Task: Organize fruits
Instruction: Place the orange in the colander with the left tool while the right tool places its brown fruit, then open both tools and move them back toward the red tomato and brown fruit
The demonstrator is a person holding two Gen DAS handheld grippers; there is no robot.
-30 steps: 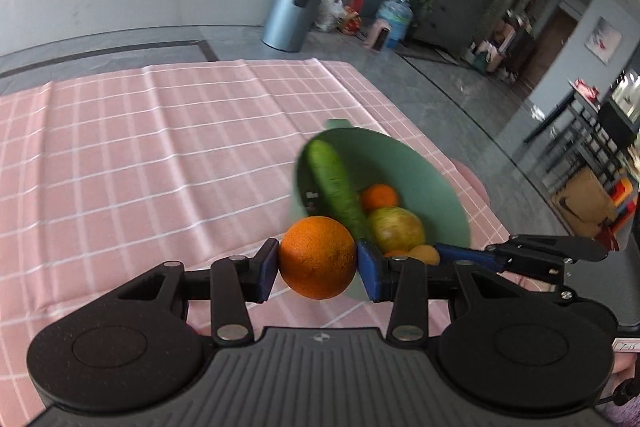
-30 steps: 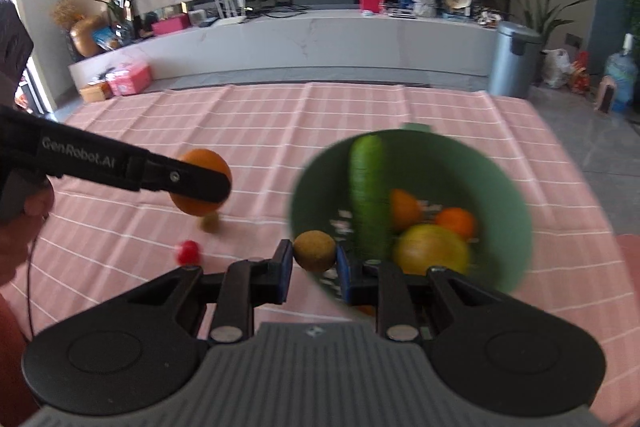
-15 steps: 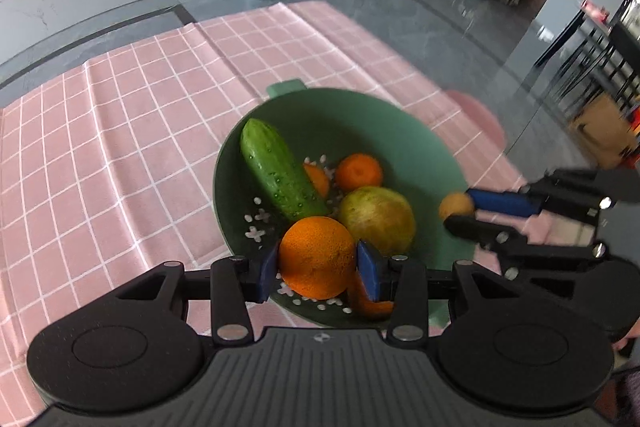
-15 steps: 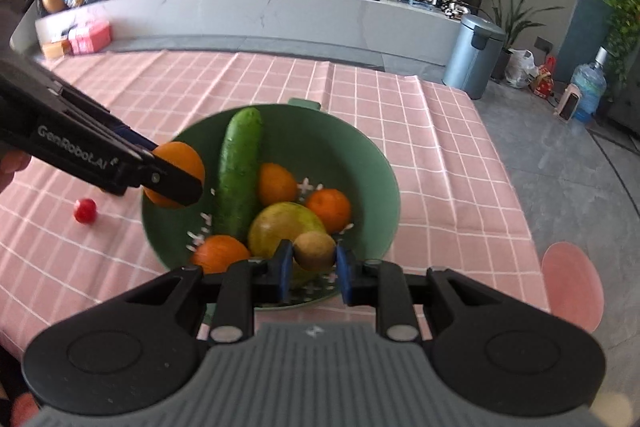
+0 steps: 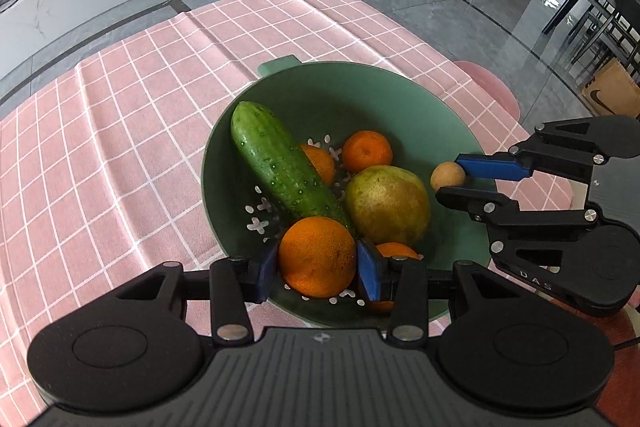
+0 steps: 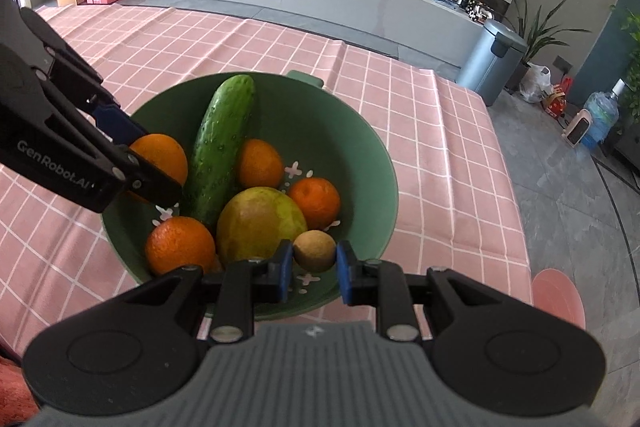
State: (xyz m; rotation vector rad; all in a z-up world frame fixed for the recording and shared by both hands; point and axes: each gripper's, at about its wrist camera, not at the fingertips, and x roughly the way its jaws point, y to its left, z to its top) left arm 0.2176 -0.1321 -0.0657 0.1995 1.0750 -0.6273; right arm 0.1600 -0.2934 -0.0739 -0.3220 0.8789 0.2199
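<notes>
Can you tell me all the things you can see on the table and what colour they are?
bowl: 1, green, on the cloth
cucumber: 1, green, in the bowl
pear: 1, yellow-green, in the bowl
oranges: 3, orange, loose in the bowl
big orange: 1, orange, held over the bowl
small fruit: 1, brown, held over the bowl
cloth: 1, pink checked, on the table
left gripper: 1, black and blue, holding the big orange
right gripper: 1, black and blue, holding the small fruit

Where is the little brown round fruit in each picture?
Left wrist view: the little brown round fruit is at the right, pinched by the right gripper over the green bowl's rim.
Right wrist view: the fruit is bottom centre, between the blue pads.
Shared landmark: the long green cucumber.
</notes>
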